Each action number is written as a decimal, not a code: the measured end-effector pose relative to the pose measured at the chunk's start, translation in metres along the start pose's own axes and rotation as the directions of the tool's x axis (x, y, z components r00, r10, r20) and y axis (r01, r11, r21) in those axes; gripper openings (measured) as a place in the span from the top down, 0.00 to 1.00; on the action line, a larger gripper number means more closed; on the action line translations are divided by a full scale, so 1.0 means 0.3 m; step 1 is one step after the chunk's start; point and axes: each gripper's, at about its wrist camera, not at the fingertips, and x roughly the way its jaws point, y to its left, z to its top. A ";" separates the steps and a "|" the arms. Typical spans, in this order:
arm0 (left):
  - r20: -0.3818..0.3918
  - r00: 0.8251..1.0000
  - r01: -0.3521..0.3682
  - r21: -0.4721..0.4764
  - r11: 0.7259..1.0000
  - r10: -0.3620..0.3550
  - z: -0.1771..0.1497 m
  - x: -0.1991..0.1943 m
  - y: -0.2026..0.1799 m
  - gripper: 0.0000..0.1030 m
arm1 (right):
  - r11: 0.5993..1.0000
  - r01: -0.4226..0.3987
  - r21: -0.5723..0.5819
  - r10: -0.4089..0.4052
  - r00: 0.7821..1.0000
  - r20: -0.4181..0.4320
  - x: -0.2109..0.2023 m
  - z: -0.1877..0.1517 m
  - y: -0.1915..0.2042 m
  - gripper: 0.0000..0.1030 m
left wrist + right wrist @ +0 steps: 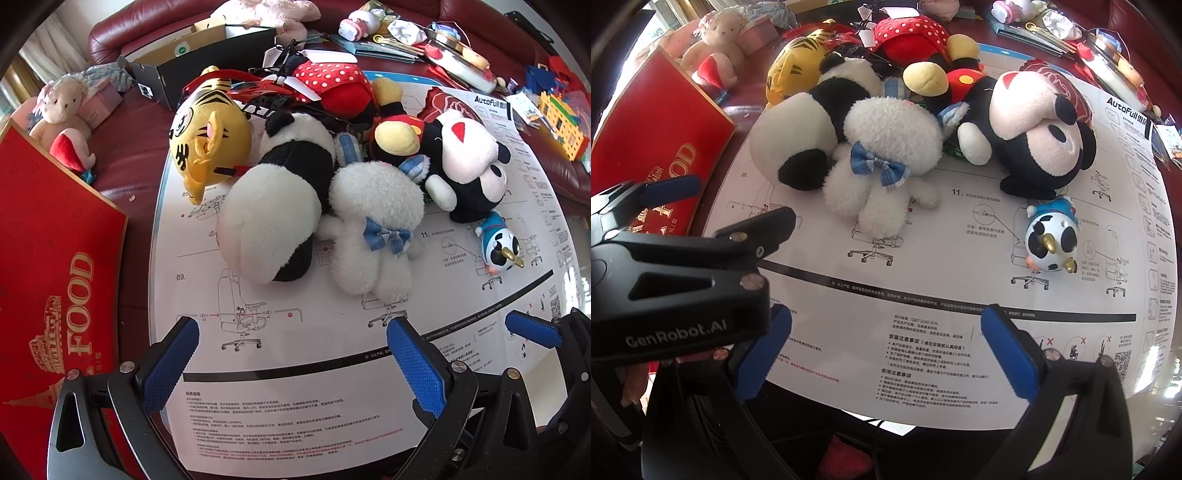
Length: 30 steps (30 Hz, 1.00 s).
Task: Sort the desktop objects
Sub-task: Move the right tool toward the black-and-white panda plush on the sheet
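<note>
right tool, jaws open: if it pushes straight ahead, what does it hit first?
Probably the white plush with the blue bow, lying nearest along the right tool centreline. Only the printed instruction sheet lies before it. Depth is unclear in the fisheye view.

Panda plush (280,195) face hidden, only back and rump show. White fluffy plush (373,225) face turned away, unseen. Red toy helicopter (273,92) partly buried behind tiger plush (207,140). Red FOOD box (55,266) cut by left edge. Instruction sheet (295,417) fine print too small to read.
</note>
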 end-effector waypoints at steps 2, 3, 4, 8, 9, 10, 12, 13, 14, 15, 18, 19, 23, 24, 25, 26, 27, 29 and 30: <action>-0.001 1.000 -0.003 -0.002 1.000 0.003 0.004 0.004 0.005 0.01 | 1.000 0.000 0.000 0.000 1.000 -0.003 0.002 0.001 -0.003 0.00; -0.002 1.000 -0.004 -0.003 1.000 0.004 0.007 0.006 0.007 0.01 | 1.000 0.000 0.000 0.000 1.000 -0.005 0.005 0.003 -0.005 0.00; -0.002 1.000 -0.006 -0.004 1.000 0.006 0.009 0.007 0.009 0.01 | 1.000 0.000 0.000 0.000 1.000 -0.006 0.006 0.003 -0.007 0.00; -0.005 1.000 -0.012 -0.007 1.000 0.012 0.018 0.015 0.018 0.01 | 1.000 -0.002 0.000 0.002 1.000 -0.013 0.012 0.006 -0.011 0.00; -0.006 1.000 -0.013 -0.008 1.000 0.013 0.020 0.017 0.020 0.01 | 1.000 -0.002 0.000 0.002 1.000 -0.014 0.014 0.007 -0.011 0.00; -0.006 1.000 -0.015 -0.009 1.000 0.015 0.023 0.019 0.022 0.01 | 1.000 -0.003 -0.001 0.003 1.000 -0.016 0.015 0.007 -0.011 0.00; -0.007 1.000 -0.018 -0.007 1.000 0.017 0.030 0.022 0.025 0.01 | 1.000 -0.003 -0.004 0.003 1.000 -0.019 0.018 0.008 -0.013 0.00; -0.007 1.000 -0.019 -0.006 1.000 0.019 0.034 0.024 0.027 0.01 | 1.000 -0.002 -0.005 0.002 1.000 -0.020 0.019 0.008 -0.015 0.00; -0.007 1.000 -0.020 -0.005 1.000 0.020 0.037 0.026 0.028 0.01 | 1.000 -0.001 -0.006 0.001 1.000 -0.020 0.019 0.008 -0.017 0.00; -0.008 1.000 -0.020 -0.005 1.000 0.020 0.041 0.027 0.031 0.01 | 1.000 0.000 -0.006 0.000 1.000 -0.021 0.019 0.010 -0.019 0.00; -0.009 1.000 -0.018 -0.006 1.000 0.018 0.051 0.032 0.040 0.01 | 1.000 0.003 -0.008 -0.003 1.000 -0.024 0.017 0.012 -0.026 0.00; -0.010 1.000 -0.019 -0.005 1.000 0.019 0.056 0.035 0.046 0.01 | 1.000 0.004 -0.008 -0.004 1.000 -0.024 0.016 0.013 -0.029 0.00; -0.019 1.000 -0.022 -0.014 1.000 0.021 0.069 0.045 0.071 0.01 | 1.000 0.002 0.001 -0.002 1.000 -0.022 0.014 0.019 -0.045 0.00; -0.019 1.000 -0.021 -0.017 1.000 0.021 0.071 0.046 0.075 0.01 | 1.000 0.000 0.006 0.000 1.000 -0.024 0.015 0.020 -0.050 0.00; -0.019 1.000 -0.021 -0.020 1.000 0.020 0.076 0.047 0.080 0.01 | 1.000 -0.002 0.009 0.002 1.000 -0.027 0.017 0.021 -0.054 0.00; -0.020 1.000 -0.020 -0.020 1.000 0.020 0.078 0.048 0.082 0.01 | 1.000 -0.003 0.012 0.003 1.000 -0.031 0.020 0.021 -0.056 0.00; -0.020 1.000 -0.020 -0.020 1.000 0.019 0.081 0.050 0.084 0.01 | 1.000 -0.004 0.013 0.004 0.999 -0.034 0.022 0.023 -0.056 0.00; -0.022 1.000 -0.019 -0.017 1.000 0.019 0.086 0.054 0.084 0.01 | 1.000 -0.006 0.010 0.007 0.999 -0.039 0.023 0.021 -0.058 0.00; -0.023 1.000 -0.019 -0.015 1.000 0.019 0.088 0.057 0.084 0.01 | 1.000 -0.007 0.008 0.007 0.999 -0.041 0.022 0.023 -0.058 0.00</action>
